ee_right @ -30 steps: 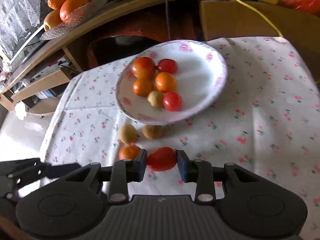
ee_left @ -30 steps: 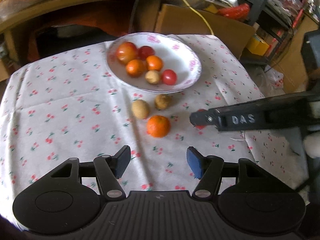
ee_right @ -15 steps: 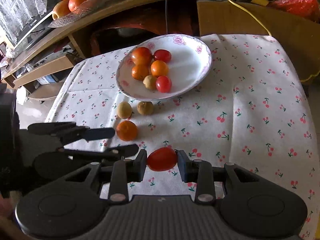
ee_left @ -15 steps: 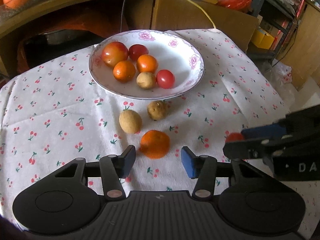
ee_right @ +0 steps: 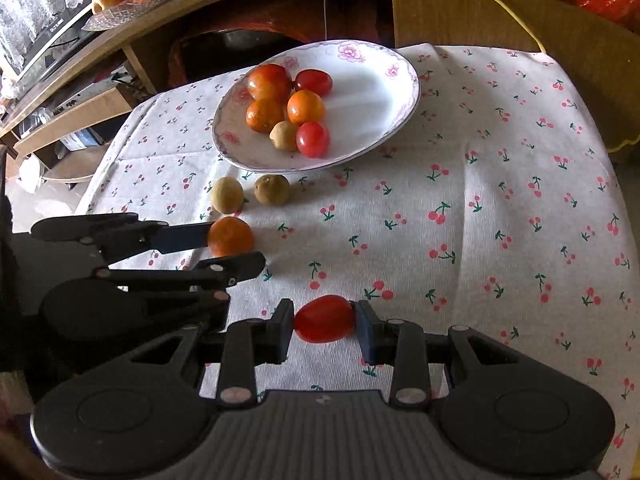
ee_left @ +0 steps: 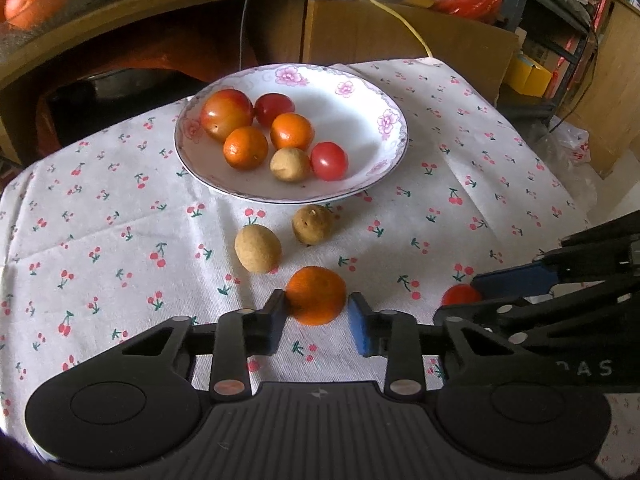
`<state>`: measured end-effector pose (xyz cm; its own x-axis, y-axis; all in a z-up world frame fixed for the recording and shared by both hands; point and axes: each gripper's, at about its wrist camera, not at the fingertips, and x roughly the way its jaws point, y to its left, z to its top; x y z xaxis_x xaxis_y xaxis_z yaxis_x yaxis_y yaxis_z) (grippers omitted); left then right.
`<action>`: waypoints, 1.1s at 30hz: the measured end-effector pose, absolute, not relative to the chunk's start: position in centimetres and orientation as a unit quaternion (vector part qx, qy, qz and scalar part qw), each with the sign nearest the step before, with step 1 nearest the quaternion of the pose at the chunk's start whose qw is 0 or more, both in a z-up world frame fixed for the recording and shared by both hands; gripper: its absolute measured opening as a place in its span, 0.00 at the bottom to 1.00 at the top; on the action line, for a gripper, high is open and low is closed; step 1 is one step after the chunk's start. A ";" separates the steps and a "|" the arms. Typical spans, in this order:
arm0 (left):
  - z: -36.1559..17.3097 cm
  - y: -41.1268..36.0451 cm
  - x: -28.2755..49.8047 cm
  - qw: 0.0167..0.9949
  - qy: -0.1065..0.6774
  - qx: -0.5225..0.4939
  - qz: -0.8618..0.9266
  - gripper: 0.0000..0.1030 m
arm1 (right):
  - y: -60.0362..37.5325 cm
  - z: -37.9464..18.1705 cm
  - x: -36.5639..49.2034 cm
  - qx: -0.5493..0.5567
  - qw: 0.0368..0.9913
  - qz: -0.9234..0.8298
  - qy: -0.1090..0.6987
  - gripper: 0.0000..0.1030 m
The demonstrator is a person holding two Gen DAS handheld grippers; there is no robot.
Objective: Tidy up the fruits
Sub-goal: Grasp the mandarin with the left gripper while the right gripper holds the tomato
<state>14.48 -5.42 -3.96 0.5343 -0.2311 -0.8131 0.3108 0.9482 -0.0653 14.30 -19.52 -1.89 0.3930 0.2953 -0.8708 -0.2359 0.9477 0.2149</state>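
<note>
Six fruits sit in the plate point(ee_left: 394, 148). Left tool point(ee_left: 316, 316) has just closed onto the mandarin point(ee_left: 316, 295); right tool point(ee_right: 324, 320) clamps a cherry tomato point(ee_right: 324, 319). Two longans point(ee_left: 257, 248) remain at 11 o'clock of the mandarin.

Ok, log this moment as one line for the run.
left gripper: just closed on orange | right gripper: holding red tomato | plate: six fruits

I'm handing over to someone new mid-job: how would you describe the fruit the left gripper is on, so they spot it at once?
Find the flowered plate on the cherry-print cloth. Just in front of it two brown fruits lie loose, and nearer still sits an orange between the left gripper's pads, which have just been closing on it. It is the only orange fruit off the plate.
</note>
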 end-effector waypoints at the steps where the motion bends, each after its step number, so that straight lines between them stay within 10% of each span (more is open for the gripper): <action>1: -3.9 -5.4 14.4 0.874 0.458 0.044 -0.155 0.38 | -19.4 -1.9 14.3 0.024 0.835 0.159 0.526 0.26; 33: -3.7 -2.9 9.0 0.864 0.479 0.064 -0.143 0.51 | -16.5 -2.6 11.9 -0.088 0.839 0.195 0.500 0.27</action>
